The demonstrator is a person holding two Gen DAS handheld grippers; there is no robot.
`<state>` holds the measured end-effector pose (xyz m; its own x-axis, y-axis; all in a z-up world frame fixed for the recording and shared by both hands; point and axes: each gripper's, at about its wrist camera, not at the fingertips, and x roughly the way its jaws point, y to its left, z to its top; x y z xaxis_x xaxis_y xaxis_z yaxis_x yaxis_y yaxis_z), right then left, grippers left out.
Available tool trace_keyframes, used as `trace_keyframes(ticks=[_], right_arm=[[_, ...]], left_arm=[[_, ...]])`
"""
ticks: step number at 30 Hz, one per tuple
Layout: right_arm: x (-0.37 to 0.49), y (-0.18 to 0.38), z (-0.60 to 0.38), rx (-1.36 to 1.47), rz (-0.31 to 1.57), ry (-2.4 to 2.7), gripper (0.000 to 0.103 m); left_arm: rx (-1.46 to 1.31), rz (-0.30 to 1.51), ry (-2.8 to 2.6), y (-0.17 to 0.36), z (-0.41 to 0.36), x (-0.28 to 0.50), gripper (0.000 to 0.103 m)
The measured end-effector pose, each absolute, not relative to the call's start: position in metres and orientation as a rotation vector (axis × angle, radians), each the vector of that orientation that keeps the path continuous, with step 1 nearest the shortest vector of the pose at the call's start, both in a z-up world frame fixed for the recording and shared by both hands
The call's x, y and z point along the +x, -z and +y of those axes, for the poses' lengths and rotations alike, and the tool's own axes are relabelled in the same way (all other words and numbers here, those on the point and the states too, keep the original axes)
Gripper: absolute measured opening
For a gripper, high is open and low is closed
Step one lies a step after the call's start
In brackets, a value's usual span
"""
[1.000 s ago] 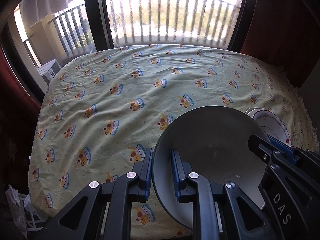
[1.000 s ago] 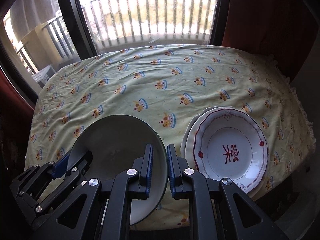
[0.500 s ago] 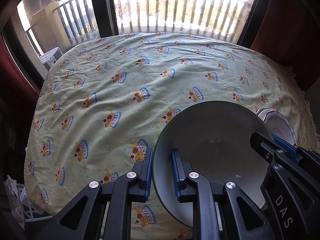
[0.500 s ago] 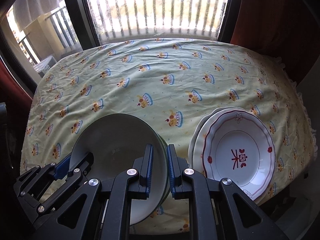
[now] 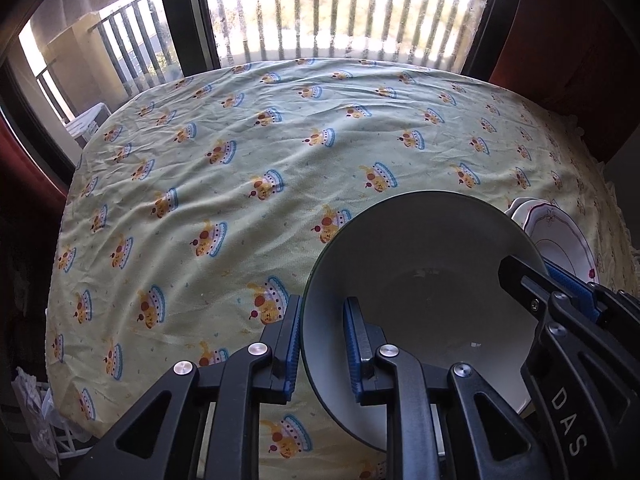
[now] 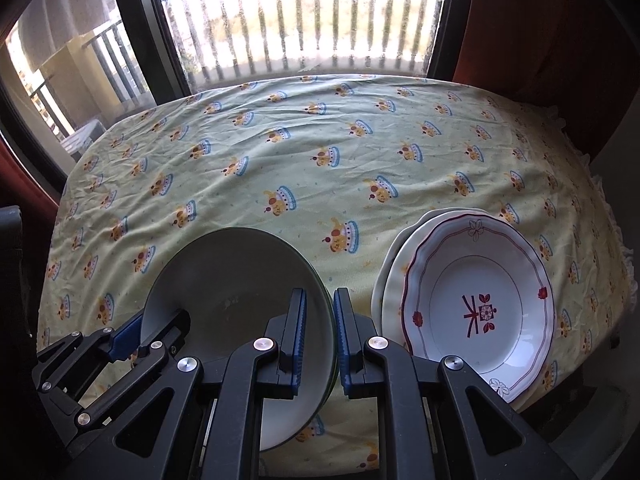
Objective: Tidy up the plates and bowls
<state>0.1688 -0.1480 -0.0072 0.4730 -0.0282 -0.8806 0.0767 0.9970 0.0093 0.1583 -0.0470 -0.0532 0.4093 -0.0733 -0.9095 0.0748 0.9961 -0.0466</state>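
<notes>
A grey bowl (image 5: 420,272) with a dark green outside sits low over the near edge of the table, left of the plates. My left gripper (image 5: 322,344) straddles its left rim, one pad outside and one inside, and its jaws are opening. My right gripper (image 6: 320,340) is shut on the bowl's (image 6: 232,280) right rim. A second green rim shows just under it there. Each gripper shows in the other's view: the right gripper (image 5: 560,300) and the left gripper (image 6: 132,336). A white plate with red trim (image 6: 476,304) lies on a cream plate at the right.
A pale green tablecloth with crown prints (image 5: 240,160) covers the round table. Balcony windows and railing stand behind it. Dark red curtains hang at both sides. The plate stack (image 5: 560,232) lies close to the table's right edge.
Both grippers stay on the bowl's rims. The view has tipped slightly, so the table sits a little lower in the pictures. No clear widening of the left jaws shows.
</notes>
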Motion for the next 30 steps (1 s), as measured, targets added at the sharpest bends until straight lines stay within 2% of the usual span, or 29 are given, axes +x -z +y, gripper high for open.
trace_keyframes(ticks=[5, 6, 7, 8, 10, 22, 30], right_arm=[[0.161, 0.006, -0.145, 0.035, 1.071, 0.053, 0.019], [0.16, 0.006, -0.146, 0.039, 1.082, 0.053, 0.024], [0.159, 0.007, -0.146, 0.049, 1.094, 0.052, 0.033], [0.157, 0.007, -0.147, 0.061, 1.103, 0.05, 0.039], [0.151, 0.005, -0.148, 0.066, 1.101, 0.062, 0.061], [0.138, 0.011, -0.163, 0.11, 1.156, 0.13, 0.066], [0.152, 0.023, -0.17, 0.132, 1.194, 0.109, 0.066]], left_arm=[[-0.042, 1.143, 0.141, 0.055, -0.043, 0.152, 0.041], [-0.06, 1.148, 0.152, 0.056, -0.041, 0.151, 0.047], [-0.075, 1.153, 0.159, 0.057, -0.038, 0.15, 0.054], [-0.088, 1.158, 0.166, 0.058, -0.037, 0.15, 0.057], [-0.114, 1.163, 0.181, 0.062, -0.033, 0.149, 0.061], [-0.281, 1.232, 0.24, 0.085, -0.027, 0.162, 0.059], [-0.292, 1.255, 0.217, 0.089, -0.029, 0.166, 0.051]])
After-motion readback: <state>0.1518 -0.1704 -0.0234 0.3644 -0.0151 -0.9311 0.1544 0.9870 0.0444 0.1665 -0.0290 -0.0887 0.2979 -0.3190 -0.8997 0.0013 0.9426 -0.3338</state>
